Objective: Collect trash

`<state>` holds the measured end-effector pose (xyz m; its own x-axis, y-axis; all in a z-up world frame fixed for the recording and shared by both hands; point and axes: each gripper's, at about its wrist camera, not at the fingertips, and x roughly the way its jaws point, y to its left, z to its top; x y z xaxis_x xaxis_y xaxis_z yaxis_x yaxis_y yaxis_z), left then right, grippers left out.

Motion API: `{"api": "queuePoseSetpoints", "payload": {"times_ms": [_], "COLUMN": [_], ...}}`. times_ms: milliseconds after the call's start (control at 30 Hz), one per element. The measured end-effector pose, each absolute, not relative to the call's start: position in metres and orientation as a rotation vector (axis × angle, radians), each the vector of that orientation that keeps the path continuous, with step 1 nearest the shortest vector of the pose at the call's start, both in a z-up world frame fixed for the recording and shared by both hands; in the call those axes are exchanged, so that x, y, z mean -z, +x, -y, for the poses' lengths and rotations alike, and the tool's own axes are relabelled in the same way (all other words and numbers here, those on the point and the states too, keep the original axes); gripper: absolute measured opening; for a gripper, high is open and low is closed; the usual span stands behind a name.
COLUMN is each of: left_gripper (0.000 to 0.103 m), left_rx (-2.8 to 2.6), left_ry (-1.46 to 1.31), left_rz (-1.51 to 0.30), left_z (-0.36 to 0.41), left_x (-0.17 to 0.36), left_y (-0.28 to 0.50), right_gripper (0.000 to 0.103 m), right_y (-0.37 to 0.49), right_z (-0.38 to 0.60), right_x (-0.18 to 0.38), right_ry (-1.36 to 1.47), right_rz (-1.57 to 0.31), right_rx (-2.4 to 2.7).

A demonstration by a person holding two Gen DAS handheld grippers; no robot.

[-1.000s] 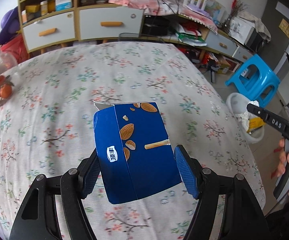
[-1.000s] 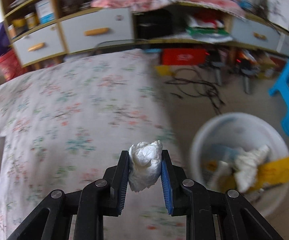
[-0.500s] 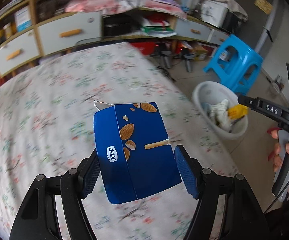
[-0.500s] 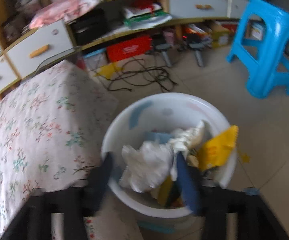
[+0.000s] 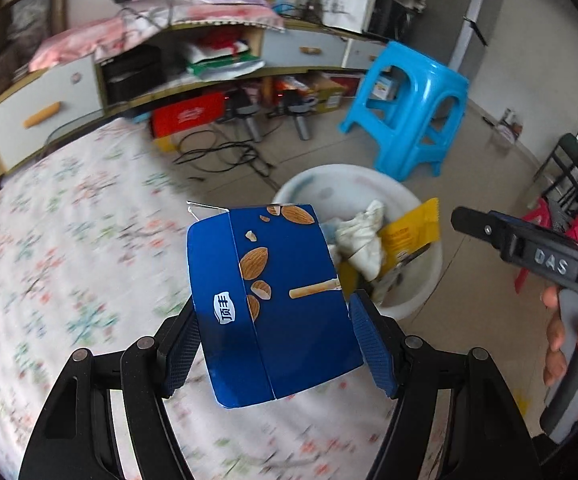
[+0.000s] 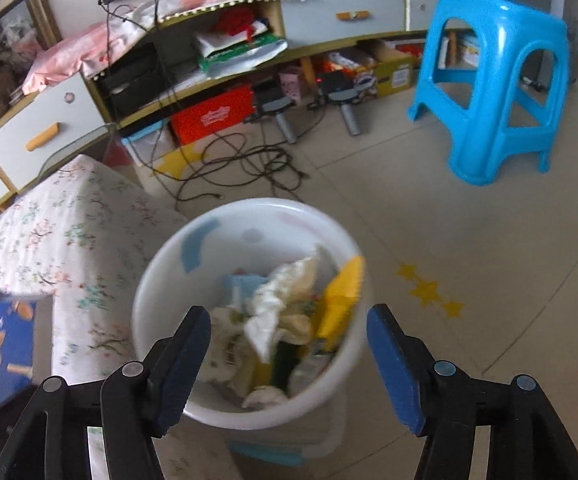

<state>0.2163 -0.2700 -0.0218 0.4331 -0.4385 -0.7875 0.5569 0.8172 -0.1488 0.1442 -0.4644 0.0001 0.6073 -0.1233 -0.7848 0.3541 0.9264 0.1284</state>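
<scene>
My left gripper [image 5: 273,344] is shut on a blue snack box [image 5: 269,300] printed with almonds, held above the edge of the floral bed [image 5: 69,260]. The box also shows at the left edge of the right wrist view [image 6: 9,340]. A white trash bin [image 6: 161,280] stands on the floor beside the bed, holding crumpled white tissues [image 6: 277,308] and a yellow wrapper [image 6: 341,300]. My right gripper [image 6: 289,356] is open and empty just above the bin. It shows from the side in the left wrist view [image 5: 529,252], right of the bin [image 5: 421,300].
A blue plastic stool [image 6: 497,80] stands on the floor beyond the bin. Black cables [image 6: 241,164] lie on the floor. A low cabinet with drawers [image 6: 329,20] and clutter runs along the back wall. Yellow star stickers [image 6: 429,292] mark the floor.
My right gripper swung from over the bed to above the bin, opened and let go of the white tissue wad. My left gripper moved right toward the bin with the box.
</scene>
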Motion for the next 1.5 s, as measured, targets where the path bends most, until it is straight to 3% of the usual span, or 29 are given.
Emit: {"api": "queuePoseSetpoints", "payload": {"times_ms": [300, 400, 633, 1167, 1300, 1500], "left_gripper": [0.076, 0.094, 0.100, 0.103, 0.103, 0.103], "left_rx": [0.686, 0.645, 0.609, 0.402, 0.331, 0.238], "left_ry": [0.130, 0.106, 0.115, 0.015, 0.021, 0.017], "left_rz": [-0.918, -0.932, -0.930, -0.934, -0.910, -0.858], "left_z": [0.313, 0.317, 0.305, 0.168, 0.132, 0.088], "left_x": [0.024, 0.022, 0.015, -0.028, -0.044, -0.071], "left_y": [0.230, 0.239, 0.231, 0.153, 0.123, 0.071], "right_gripper": [0.070, 0.070, 0.073, 0.077, 0.090, 0.096], "right_y": [0.126, 0.122, 0.113, 0.089, 0.076, 0.057], "right_z": [0.498, 0.504, 0.514, 0.459, 0.430, 0.371], "right_x": [0.001, 0.002, 0.000, -0.023, -0.042, -0.063], "right_ry": [0.312, 0.316, 0.327, 0.281, 0.231, 0.143], "right_rz": [-0.880, -0.882, -0.876, -0.852, -0.825, -0.848], "right_rx": [0.325, 0.337, 0.356, 0.278, 0.236, 0.138]}}
